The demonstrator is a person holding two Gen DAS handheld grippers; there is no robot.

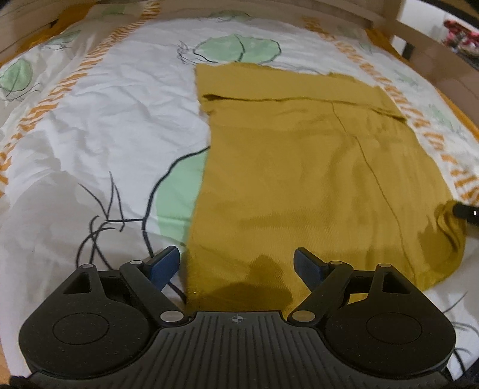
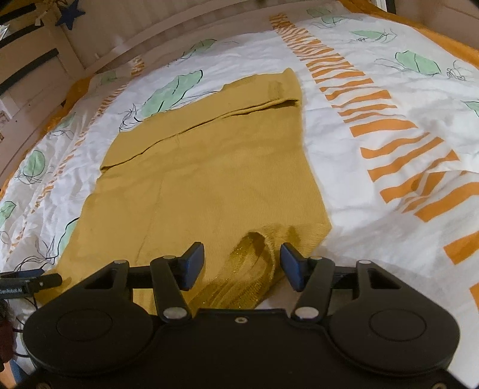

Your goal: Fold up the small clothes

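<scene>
A mustard-yellow knit garment [image 1: 299, 167] lies flat on the bed, with a folded band across its far end. My left gripper [image 1: 236, 263] hovers open over the garment's near left corner; cloth lies beneath the gap and the pads are apart from it. In the right wrist view the same garment [image 2: 209, 179] has a raised, bunched fold [image 2: 254, 263] at its near right corner. My right gripper [image 2: 243, 263] straddles that fold, open, with gaps showing beside both pads. The right gripper's dark tip [image 1: 464, 211] shows at the garment's lifted corner in the left wrist view.
The bedcover [image 1: 89, 134] is white with green leaf prints and orange stripes [image 2: 374, 125], slightly wrinkled. A wooden bed frame [image 1: 404, 27] runs along the far side. The left gripper's arm [image 2: 30, 282] pokes in at the left edge of the right wrist view.
</scene>
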